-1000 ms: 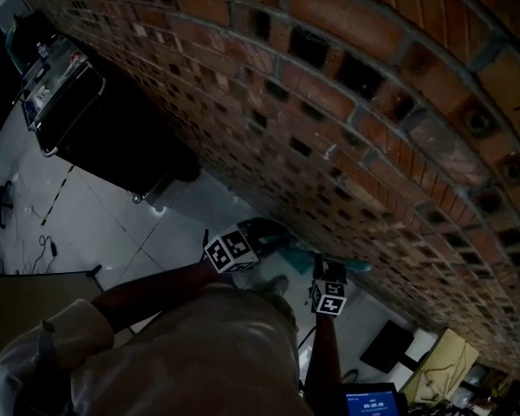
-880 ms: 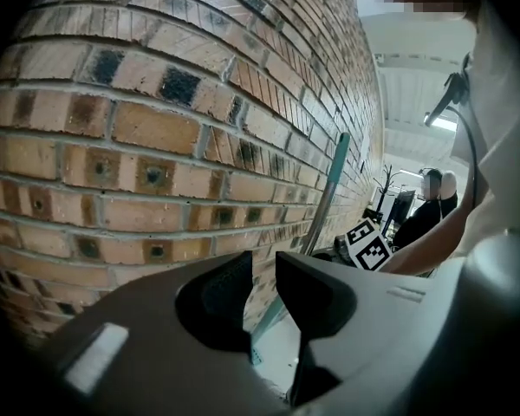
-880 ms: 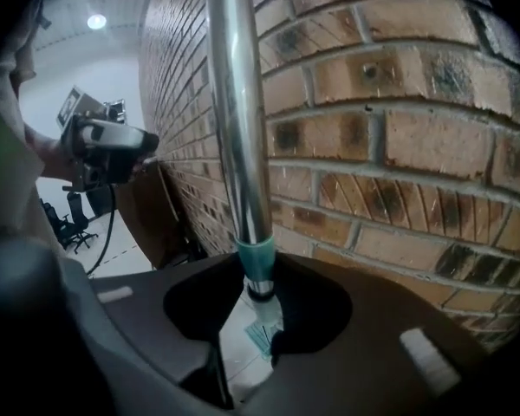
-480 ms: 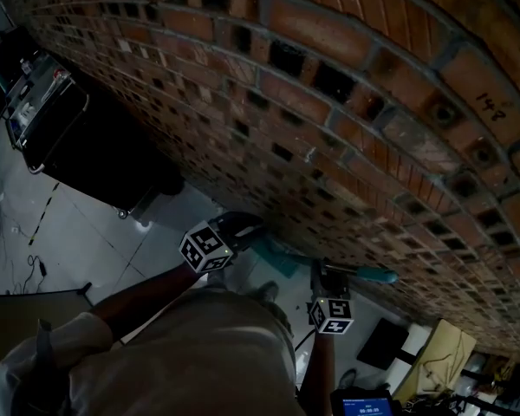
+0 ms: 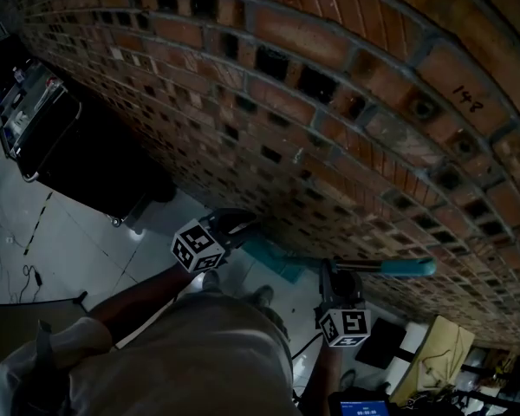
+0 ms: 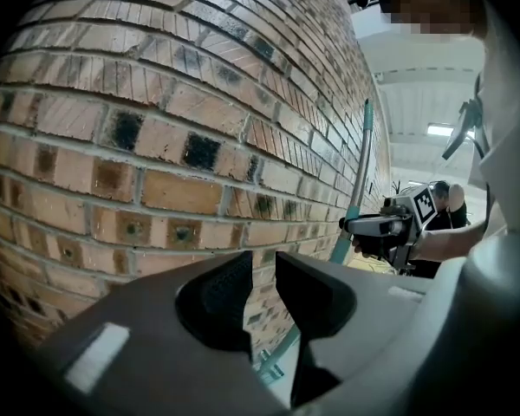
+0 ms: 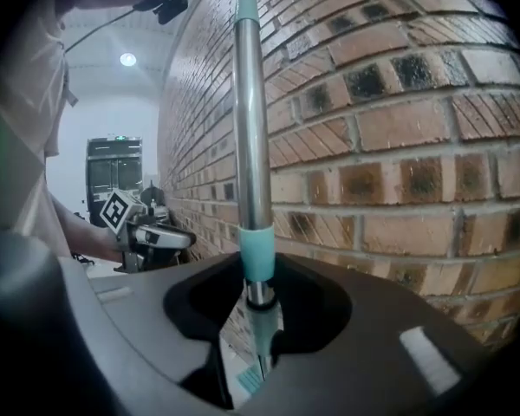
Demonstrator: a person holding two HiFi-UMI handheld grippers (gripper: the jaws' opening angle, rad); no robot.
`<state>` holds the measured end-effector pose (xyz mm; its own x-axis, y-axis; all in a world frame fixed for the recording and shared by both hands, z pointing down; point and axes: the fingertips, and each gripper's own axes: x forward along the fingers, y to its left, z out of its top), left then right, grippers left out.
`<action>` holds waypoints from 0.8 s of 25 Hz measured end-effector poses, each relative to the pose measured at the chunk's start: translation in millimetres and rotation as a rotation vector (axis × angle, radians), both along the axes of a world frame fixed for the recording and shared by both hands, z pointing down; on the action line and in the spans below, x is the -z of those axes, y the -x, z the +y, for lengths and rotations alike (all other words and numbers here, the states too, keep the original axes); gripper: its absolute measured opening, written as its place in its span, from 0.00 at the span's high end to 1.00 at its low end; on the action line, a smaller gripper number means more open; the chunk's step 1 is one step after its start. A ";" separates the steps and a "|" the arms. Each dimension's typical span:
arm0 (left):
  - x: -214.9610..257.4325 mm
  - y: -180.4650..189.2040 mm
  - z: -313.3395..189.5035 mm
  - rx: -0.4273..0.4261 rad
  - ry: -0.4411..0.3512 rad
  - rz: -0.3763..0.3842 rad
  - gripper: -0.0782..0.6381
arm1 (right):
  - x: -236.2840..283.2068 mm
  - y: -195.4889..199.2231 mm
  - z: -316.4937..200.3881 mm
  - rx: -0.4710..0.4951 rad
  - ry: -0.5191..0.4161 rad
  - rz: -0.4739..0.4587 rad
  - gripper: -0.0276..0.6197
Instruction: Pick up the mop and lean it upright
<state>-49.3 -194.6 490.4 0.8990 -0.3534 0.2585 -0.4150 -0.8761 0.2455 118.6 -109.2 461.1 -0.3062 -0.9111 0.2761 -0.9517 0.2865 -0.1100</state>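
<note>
Two grippers: a person works both beside a brick wall, seen from overhead in dim light.
Right gripper: clamped on the mop, with the jaws closed around the metal pole just under its teal collar.
Left gripper: empty, jaws a narrow gap apart with only brickwork showing between them, held clear of the mop.
Mop position: upright and close against the wall, its pole rising past the bricks to a teal tip and its teal head low near the wall's foot.
Background: a black cart stands on the pale floor along the same wall.
</note>
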 end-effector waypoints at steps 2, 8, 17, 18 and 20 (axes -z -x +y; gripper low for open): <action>8.3 -1.3 -1.5 0.001 -0.006 0.009 0.75 | 16.6 -2.2 1.6 -0.004 -0.024 -0.004 0.78; 36.4 -4.6 -11.5 0.008 -0.038 0.041 0.75 | 51.0 -11.9 8.0 -0.014 -0.067 -0.007 0.78; 51.6 -12.4 -22.1 -0.005 -0.078 0.039 0.75 | 57.9 -30.5 13.5 -0.055 -0.078 -0.037 0.78; 51.0 -13.2 -22.2 -0.007 -0.080 0.036 0.75 | 56.8 -30.5 13.7 -0.054 -0.077 -0.039 0.78; 49.3 -15.0 -22.1 -0.010 -0.080 0.033 0.75 | 55.2 -30.3 13.4 -0.053 -0.080 -0.050 0.78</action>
